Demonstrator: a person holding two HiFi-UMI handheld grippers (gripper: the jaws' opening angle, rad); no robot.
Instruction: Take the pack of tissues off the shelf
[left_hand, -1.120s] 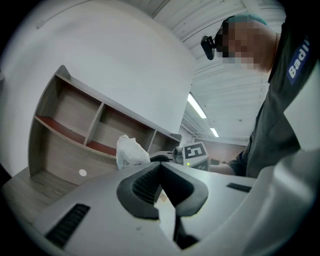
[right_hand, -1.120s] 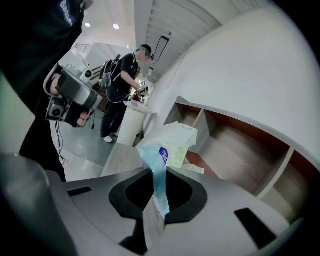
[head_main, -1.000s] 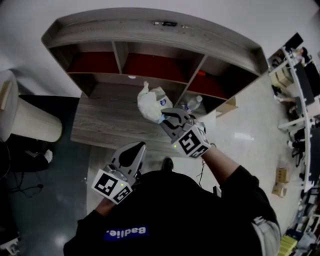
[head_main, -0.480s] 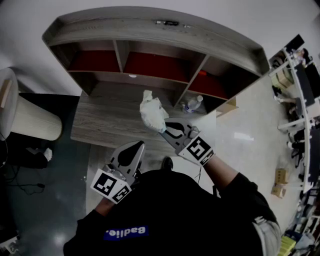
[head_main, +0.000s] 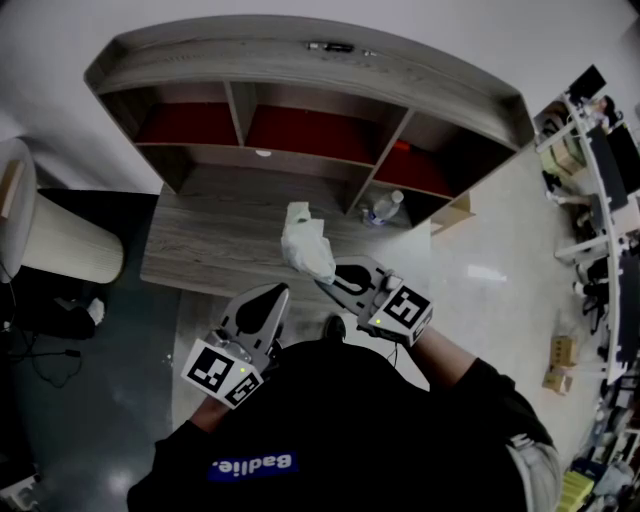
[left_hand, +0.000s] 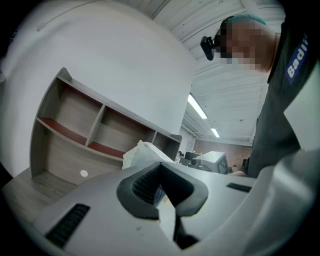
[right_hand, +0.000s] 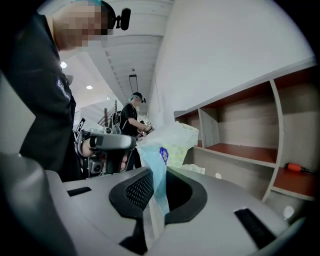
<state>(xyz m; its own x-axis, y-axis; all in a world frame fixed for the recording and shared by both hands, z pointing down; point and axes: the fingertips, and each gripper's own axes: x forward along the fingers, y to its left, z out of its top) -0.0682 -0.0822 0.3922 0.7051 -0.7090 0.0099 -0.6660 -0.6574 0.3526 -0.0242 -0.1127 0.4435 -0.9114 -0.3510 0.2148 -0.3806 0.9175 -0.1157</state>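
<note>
Three bays wide, standing against the wall: the shelf (head_main: 300, 80), its front edges well behind the grippers. Spreading below it, giving open room up to the near edge: the desk (head_main: 200, 240). Hanging over the desk, out of the shelf: the pack of tissues (head_main: 306, 244). Pinching its wrapper tight: the right gripper (head_main: 325, 283). Hovering off the desk's near edge, fingers pressed together on nothing: the left gripper (head_main: 282, 292). Standing at the right bay's mouth: the bottle (head_main: 385, 207).

Inside a research workshop: a grey wood-grain shelf unit (head_main: 300, 75) against a bare white wall (head_main: 450, 30), cluttered equipment racks (head_main: 605, 190) on a glossy floor (head_main: 480, 230), ceiling strip lights (left_hand: 198, 107), and a second person (right_hand: 131, 122) standing among gear.
</note>
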